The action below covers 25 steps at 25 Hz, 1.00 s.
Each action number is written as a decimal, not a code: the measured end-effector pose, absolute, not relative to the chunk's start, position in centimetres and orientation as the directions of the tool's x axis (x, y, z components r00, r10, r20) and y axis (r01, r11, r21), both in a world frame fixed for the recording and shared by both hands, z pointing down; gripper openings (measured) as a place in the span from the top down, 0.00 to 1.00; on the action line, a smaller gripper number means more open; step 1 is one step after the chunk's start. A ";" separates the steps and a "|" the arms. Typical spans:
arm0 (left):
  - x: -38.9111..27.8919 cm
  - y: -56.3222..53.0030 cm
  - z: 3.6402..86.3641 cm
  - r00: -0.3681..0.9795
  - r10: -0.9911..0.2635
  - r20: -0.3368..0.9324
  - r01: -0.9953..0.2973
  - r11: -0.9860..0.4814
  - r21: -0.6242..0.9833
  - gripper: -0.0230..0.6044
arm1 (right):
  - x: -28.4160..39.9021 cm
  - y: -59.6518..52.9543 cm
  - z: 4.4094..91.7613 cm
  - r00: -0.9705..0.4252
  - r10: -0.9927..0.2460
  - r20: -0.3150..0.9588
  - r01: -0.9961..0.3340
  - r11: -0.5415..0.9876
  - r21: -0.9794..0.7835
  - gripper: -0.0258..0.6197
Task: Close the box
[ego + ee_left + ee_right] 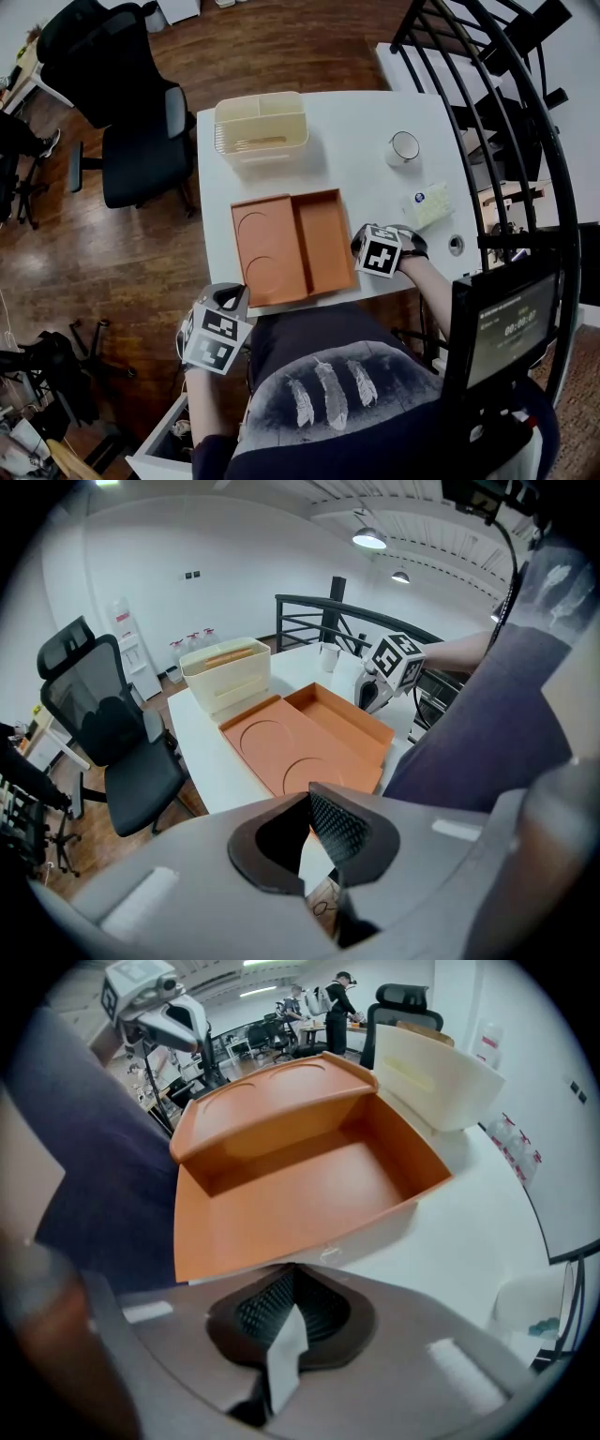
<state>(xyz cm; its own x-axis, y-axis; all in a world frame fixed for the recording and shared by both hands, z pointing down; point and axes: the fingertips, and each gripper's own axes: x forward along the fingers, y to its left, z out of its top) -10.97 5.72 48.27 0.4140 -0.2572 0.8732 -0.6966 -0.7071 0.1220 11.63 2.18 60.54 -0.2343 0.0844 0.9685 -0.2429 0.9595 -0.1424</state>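
The orange box [291, 246] lies open on the white table [356, 122]. Its lid [267, 251], with two round recesses, lies flat to the left of the empty tray [325, 239]. My right gripper [358, 246] is shut and sits at the tray's right front corner; in the right gripper view the tray [300, 1185] fills the space just beyond the right gripper [286, 1330]. My left gripper [228, 298] is shut and holds nothing, hanging off the table's front edge, left of the lid. The left gripper view shows the box [309, 742] beyond the left gripper [314, 855].
A cream basket [261, 127] stands behind the box. A white cup [404, 148] and a pale packet [427, 204] sit at the table's right. A black office chair [131, 112] is to the left, a black railing [487, 94] to the right.
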 end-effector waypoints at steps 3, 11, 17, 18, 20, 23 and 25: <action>-11.3 5.6 48.2 0.415 -0.260 0.872 -0.698 -0.706 0.122 0.94 | 11.2 2.1 60.6 -0.225 0.083 0.971 -0.230 0.964 -0.136 0.96; -11.7 5.5 48.6 0.424 -0.257 0.868 -0.695 -0.707 0.130 0.94 | 11.1 2.1 60.9 -0.187 0.082 0.979 -0.188 0.975 -0.117 0.96; -11.8 5.4 48.9 0.433 -0.252 0.865 -0.694 -0.706 0.141 0.94 | 10.9 2.0 61.1 -0.158 0.090 0.983 -0.150 0.982 -0.113 0.96; -11.8 5.4 48.9 0.435 -0.251 0.865 -0.693 -0.706 0.143 0.94 | 10.9 1.9 61.1 -0.153 0.091 0.984 -0.146 0.983 -0.113 0.96; -11.8 5.5 49.0 0.438 -0.249 0.864 -0.692 -0.707 0.147 0.94 | 10.9 1.9 61.1 -0.143 0.092 0.985 -0.140 0.984 -0.112 0.96; -11.9 5.5 49.2 0.445 -0.253 0.859 -0.693 -0.705 0.151 0.94 | 10.9 1.8 61.1 -0.132 0.093 0.987 -0.134 0.985 -0.110 0.96; -12.0 5.5 49.5 0.447 -0.259 0.856 -0.694 -0.704 0.149 0.94 | 10.7 1.9 61.3 -0.127 0.095 0.987 -0.126 0.986 -0.111 0.96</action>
<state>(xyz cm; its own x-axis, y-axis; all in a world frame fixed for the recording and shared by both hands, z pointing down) -12.05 5.50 49.46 0.4472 -0.2591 0.8560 -0.6940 -0.7043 0.1493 10.74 1.87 61.26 -0.1270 0.0954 0.9873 -0.1261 0.9857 -0.1114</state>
